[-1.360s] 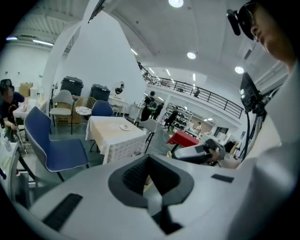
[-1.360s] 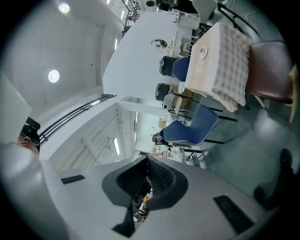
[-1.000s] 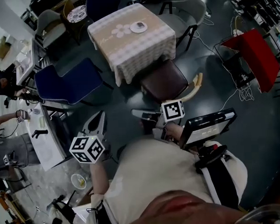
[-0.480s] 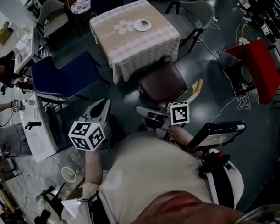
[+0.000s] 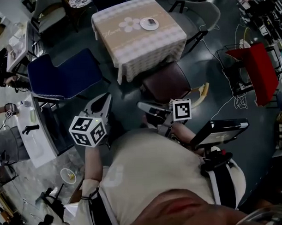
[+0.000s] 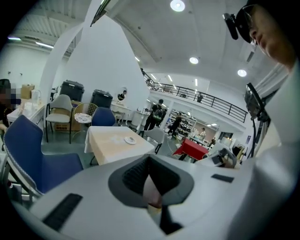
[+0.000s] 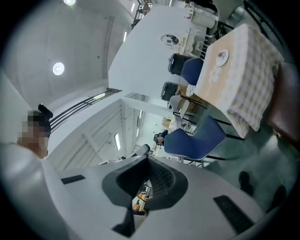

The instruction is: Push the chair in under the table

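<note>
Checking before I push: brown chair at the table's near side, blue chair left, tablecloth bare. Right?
No: the tablecloth is not bare; the head view shows a small plate on it. The brown chair and blue chair are as you say.

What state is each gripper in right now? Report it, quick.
Left gripper: closed, holding nothing.
Right gripper: closed, holding nothing.

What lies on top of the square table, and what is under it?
A checked cloth covers the table; one small round dish lies on it. The cloth hangs over the edges and hides what is under the top.
</note>
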Demonstrator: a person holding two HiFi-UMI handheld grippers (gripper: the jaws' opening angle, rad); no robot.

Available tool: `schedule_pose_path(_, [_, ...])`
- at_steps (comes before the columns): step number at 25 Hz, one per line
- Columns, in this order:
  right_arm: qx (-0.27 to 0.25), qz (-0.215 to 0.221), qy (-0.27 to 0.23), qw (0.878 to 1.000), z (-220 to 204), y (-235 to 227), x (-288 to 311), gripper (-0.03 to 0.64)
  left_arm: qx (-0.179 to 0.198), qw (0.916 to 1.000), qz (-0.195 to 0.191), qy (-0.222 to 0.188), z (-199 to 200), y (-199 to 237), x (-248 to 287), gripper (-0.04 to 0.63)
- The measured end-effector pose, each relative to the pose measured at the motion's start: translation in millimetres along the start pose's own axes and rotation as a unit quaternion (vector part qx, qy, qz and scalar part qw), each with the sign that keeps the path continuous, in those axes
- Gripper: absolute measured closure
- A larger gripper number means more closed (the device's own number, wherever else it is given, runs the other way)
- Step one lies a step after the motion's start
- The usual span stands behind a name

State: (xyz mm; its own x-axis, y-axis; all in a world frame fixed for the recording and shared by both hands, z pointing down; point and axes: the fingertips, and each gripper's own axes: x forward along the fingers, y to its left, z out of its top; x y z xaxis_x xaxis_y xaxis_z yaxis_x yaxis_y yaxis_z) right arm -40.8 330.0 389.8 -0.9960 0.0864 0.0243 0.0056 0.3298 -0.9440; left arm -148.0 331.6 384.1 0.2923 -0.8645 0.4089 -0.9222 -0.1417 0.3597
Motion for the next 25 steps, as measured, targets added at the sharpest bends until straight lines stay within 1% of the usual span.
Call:
schedule_pose_path(3, [-0.005,-0.006,0.018,1.000,11,2,39,0.607,-0.008,0.9999,0.009,-0.007,15,44,-8,0.589])
schedule_pose_path(7, [-0.020,-0.011,0.032,0.999,15,4,114,0.607,-0.020,0.9994,0.027,-0.003,27,126,-33,0.589])
schedule_pose_path(10, [-0.020,-0.014,0.039,0.999,16,6,161,0.607,-0.014,0.9988,0.046,0.001,35,180,-54,0.589])
schedule_pose_path(13, [-0.017,-0.023,0.041,0.999,23,4,190,0.607,-0.009,0.9973,0.073,-0.002,46,222,-68,0.589])
schedule_pose_path(15, [-0.017,-0.024,0.040,0.999,26,7,206,0.607,-0.012,0.9967,0.081,-0.001,51,240,-75,0.589])
schedule_pose_path(18, [-0.022,-0.027,0.034,0.999,32,10,230,0.607,-0.012,0.9973,0.072,-0.003,57,257,-85,0.589])
schedule_pose_path(20, [-0.016,-0.027,0.043,0.999,31,9,247,0.607,-0.020,0.9967,0.079,-0.006,56,270,-91,0.588])
schedule_pose_path(22, [-0.018,-0.029,0.061,0.998,30,9,262,0.607,-0.039,0.9958,0.082,-0.011,53,279,-96,0.589])
schedule_pose_path(25, [-0.025,-0.024,0.086,0.996,34,10,276,0.607,-0.088,0.9943,0.054,-0.026,55,279,-95,0.589])
